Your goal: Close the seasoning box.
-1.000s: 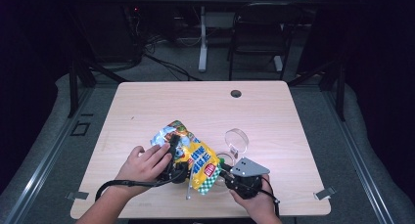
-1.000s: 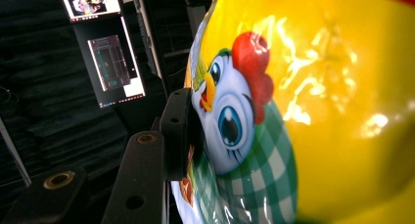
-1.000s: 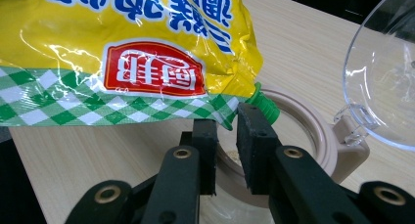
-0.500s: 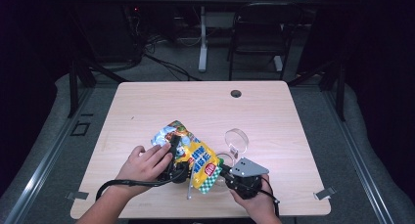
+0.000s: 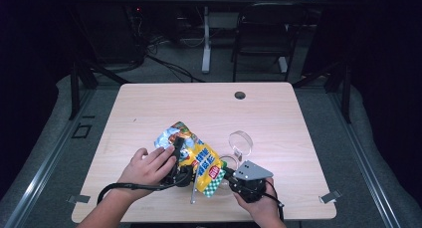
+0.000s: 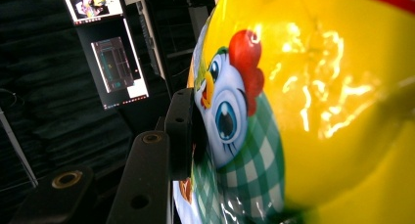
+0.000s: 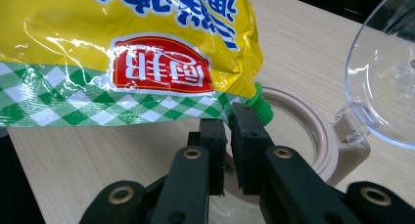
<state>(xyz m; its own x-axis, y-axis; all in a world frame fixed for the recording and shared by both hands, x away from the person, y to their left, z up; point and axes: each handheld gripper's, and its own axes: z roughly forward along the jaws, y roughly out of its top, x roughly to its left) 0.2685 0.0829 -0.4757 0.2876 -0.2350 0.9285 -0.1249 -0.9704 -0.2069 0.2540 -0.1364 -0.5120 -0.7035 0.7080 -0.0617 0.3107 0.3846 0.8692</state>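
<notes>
Your left gripper (image 5: 179, 161) is in on the body of the yellow snack bag (image 5: 196, 158), its near finger (image 6: 183, 131) flat against the printed chicken in the left gripper view. That reads as a clamp on the bag's bulge, though the far finger is hidden behind the foil, so check it. Keep that squeeze gentle: the bag is puffed and glossy, and a hard pinch will likely pop it or let it slither out.

The bag itself sits at the near middle of the table (image 5: 149, 108), tilted up between your two hands, with the green-checked seam end (image 7: 112, 106) toward your right side. A thin grey stick (image 5: 193, 188) lies on the wood just under it; steer clear so it does not roll.

Now your right gripper (image 7: 229, 121): its jaws have just been closing and stand nearly together at the bag's bottom corner, right by a small green cap (image 7: 262, 109). From the right gripper view I cannot tell whether the pads have the seam or are just beneath it. Get a firm bite on the flat sealed strip, not the air-filled part, before you pull.

To the right, the beige-rimmed jar (image 7: 313, 136) stands open with its clear hinged lid (image 5: 241, 142) up. Aim the bag's corner over that rim, and mind the lid as you tip.
</notes>
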